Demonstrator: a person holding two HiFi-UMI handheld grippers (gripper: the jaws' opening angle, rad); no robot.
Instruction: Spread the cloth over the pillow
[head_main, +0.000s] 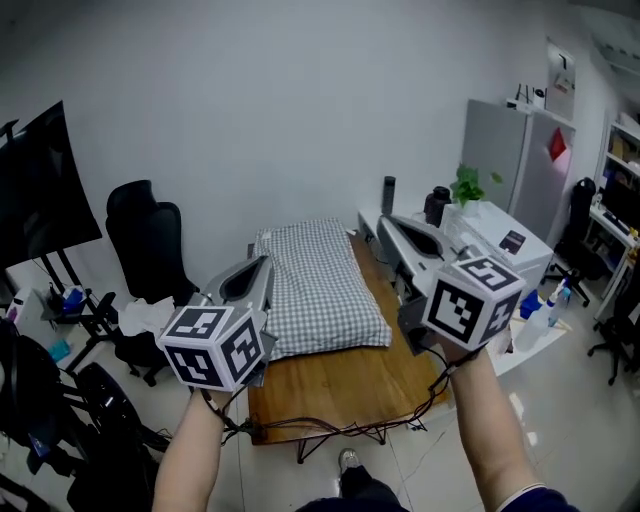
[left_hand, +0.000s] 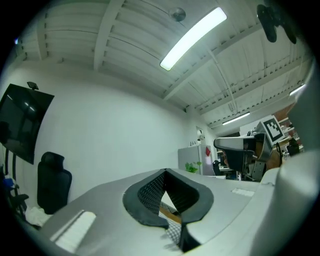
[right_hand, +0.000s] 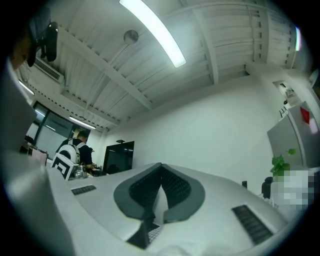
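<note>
1. The wooden tabletop (head_main: 340, 385) stands ahead of the person, and the task's thing lies on its far half: the checked cloth (head_main: 315, 285) drapes a soft raised mound, which I take to be the pillow
2. Judging from that, the spreading step looks finished or nearly so; the cloth runs from the far edge to about mid-tabletop and lies fairly flat
3. The left gripper (head_main: 262, 268) and the right gripper (head_main: 384, 225) hang in the air, one at each side of the cloth and apart from it; each pair of jaws is pressed together with nothing pinched, and the check shows only through the gap behind the tips
4. The next move, if one is needed at all, calls for lowering to the near hem, parting the jaws, pinching it at both corners and drawing it even over the pillow's near edge
5. Hard to make out: the pillow itself is covered, the cloth's near-left corner sits behind the left gripper, and whether the far hem hangs over the pillow's far side cannot be told
</note>
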